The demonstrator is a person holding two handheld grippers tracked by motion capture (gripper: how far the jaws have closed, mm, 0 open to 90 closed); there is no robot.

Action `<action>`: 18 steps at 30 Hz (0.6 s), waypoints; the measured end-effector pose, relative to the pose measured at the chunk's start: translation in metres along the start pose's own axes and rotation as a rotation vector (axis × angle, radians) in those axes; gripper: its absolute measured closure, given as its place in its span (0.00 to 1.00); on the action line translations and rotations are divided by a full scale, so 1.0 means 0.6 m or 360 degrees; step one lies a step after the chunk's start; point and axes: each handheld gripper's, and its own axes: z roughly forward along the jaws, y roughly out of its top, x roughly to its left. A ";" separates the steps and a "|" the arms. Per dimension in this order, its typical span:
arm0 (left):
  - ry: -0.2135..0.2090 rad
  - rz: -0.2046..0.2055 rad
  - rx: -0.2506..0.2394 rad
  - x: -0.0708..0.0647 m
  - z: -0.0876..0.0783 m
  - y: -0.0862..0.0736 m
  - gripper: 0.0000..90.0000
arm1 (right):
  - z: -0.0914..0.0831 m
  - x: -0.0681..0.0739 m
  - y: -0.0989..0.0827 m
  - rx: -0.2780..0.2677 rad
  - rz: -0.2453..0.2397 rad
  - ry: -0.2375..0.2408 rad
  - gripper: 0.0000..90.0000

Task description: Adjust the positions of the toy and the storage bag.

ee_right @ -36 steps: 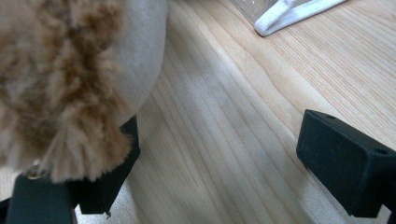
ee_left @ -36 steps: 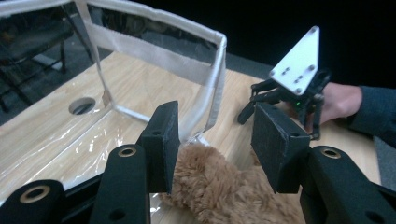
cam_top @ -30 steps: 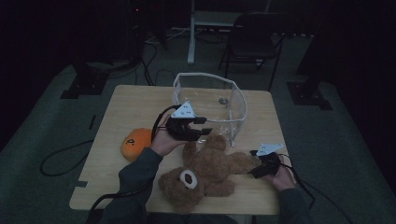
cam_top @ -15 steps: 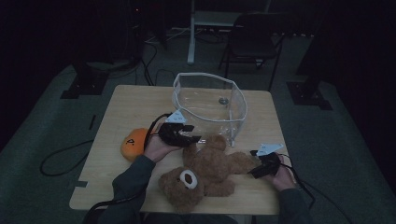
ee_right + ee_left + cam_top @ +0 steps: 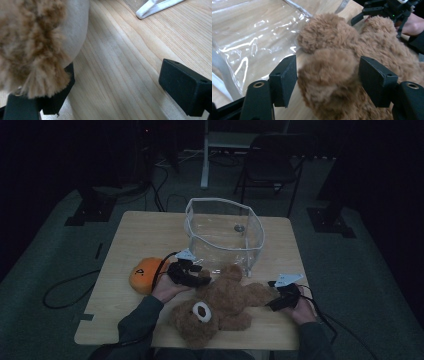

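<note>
One brown teddy bear [image 5: 220,302] lies on the wooden table [image 5: 130,232], just before one clear plastic bin [image 5: 225,232]. One orange plush toy [image 5: 144,274] sits left of the left gripper [image 5: 202,281], whose jaws, just opening, straddle a bear limb without pressing. The right gripper [image 5: 270,304] gapes, one jaw beside a paw.

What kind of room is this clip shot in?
Probably a dim lab or studio, not a home: a lone wooden table on grey carpet, cables trailing over the floor, a folding chair and stand bases behind.
</note>
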 end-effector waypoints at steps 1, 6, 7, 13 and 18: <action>-0.0004 -0.0007 -0.0006 -0.001 -0.002 -0.003 0.37 | 0.000 0.000 0.000 0.0000 -0.0001 0.0000 0.14; 0.0003 -0.0032 -0.0015 -0.004 -0.011 -0.018 0.40 | 0.000 0.000 0.000 -0.0001 0.0001 0.0001 0.14; -0.0004 -0.0037 -0.0017 -0.005 -0.013 -0.021 0.41 | 0.000 0.000 0.000 -0.0001 0.0002 0.0001 0.14; -0.0013 -0.0033 -0.0009 -0.016 -0.029 -0.043 0.42 | 0.000 0.000 0.000 0.0000 0.0000 0.0000 0.14; 0.0020 -0.0062 -0.0028 -0.009 -0.034 -0.047 0.42 | 0.000 0.000 0.000 0.0000 0.0000 0.0000 0.14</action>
